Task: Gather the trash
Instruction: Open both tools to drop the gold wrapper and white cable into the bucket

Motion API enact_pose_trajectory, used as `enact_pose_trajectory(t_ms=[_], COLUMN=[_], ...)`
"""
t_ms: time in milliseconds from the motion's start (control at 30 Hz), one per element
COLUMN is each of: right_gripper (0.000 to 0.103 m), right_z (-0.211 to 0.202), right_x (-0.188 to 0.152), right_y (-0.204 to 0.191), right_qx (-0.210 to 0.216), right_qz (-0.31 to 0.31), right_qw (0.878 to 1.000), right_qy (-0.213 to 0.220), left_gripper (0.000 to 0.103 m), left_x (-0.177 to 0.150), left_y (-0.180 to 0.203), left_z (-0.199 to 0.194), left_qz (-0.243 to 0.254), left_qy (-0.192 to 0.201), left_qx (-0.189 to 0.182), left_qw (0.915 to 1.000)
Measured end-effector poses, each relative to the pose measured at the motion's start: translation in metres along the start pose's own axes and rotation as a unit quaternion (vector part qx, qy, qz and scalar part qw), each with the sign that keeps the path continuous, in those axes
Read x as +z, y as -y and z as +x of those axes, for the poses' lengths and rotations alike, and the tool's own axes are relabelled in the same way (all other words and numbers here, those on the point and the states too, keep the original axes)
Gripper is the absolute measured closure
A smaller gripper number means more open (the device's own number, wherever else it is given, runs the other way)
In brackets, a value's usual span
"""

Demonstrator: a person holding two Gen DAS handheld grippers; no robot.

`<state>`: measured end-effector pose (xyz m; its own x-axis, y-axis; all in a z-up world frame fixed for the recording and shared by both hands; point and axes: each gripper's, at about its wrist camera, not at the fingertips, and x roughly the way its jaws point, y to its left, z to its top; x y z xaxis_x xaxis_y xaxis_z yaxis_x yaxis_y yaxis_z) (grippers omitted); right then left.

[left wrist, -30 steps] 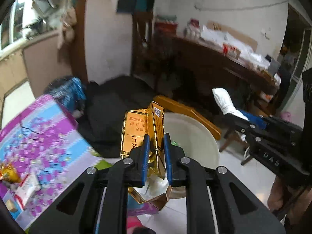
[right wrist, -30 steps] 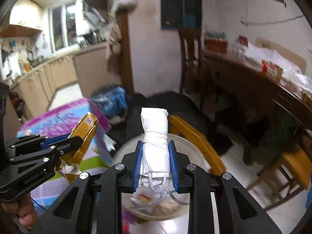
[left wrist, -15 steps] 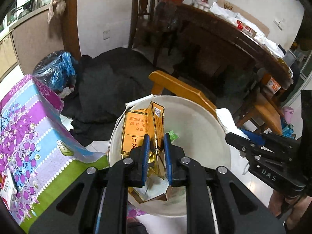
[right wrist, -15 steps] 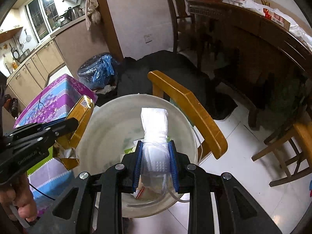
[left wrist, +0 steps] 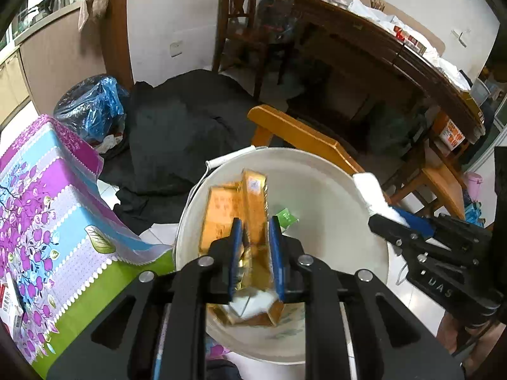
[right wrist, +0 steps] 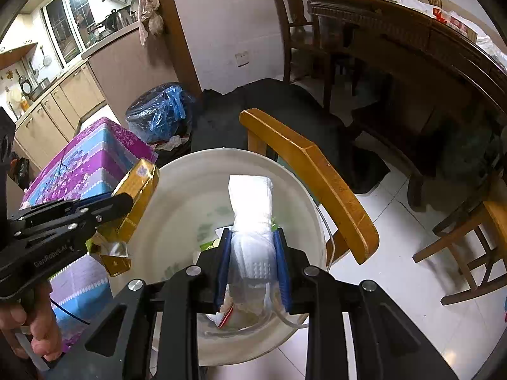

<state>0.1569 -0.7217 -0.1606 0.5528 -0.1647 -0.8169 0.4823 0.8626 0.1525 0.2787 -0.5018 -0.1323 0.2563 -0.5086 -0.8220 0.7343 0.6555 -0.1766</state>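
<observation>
Over the white bucket (left wrist: 332, 171) now: both grippers dropped from above it w/ trash. Your left gripper (left wrist: 255, 250) jaws have just been opening, gold carton (left wrist: 234, 209) between them slipping loose, so that drop's basically done. Right gripper (right wrist: 252, 261) still clamped on white tissue wad (right wrist: 252, 202); release next.

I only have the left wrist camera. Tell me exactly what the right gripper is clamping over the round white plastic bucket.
Observer: The right gripper is shut on a white folded paper wad, held over the middle of the white plastic bucket.
Operator: Check underneath that wad.
Observer: A thin clear plastic tube loops down below the wad, over the bucket's inside.
</observation>
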Motion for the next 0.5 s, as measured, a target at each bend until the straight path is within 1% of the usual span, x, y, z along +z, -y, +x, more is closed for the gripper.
enact_pose_trajectory(t_ms=[67,167,267,500], right_gripper=[0.073,0.068,0.065,0.065], right_z=[0.000,-0.001,-0.004,-0.010], right_x=[0.000,0.001,0.001,-0.002], right_y=[0.002,0.003,0.004,0.005], right_qx=[0.001,0.003,0.004,0.005], right_qz=[0.004,0.007,0.009,0.011], right_qw=[1.000,1.000,1.000,1.000], right_qy=[0.001,0.005,0.009,0.015], left_gripper=[0.067,0.059,0.057,0.057], left_x=[0.000,-0.001,0.000,-0.001], left_y=[0.001,0.002,0.002,-0.002], left_z=[0.001,0.000,-0.001,-0.004], left_qz=[0.002,0.004,0.002,0.000], left_qy=[0.001,0.003,0.005,0.010], left_qx=[0.005,0.007,0.010,0.014], left_qw=[1.0000,1.0000,0.9999,0.9998])
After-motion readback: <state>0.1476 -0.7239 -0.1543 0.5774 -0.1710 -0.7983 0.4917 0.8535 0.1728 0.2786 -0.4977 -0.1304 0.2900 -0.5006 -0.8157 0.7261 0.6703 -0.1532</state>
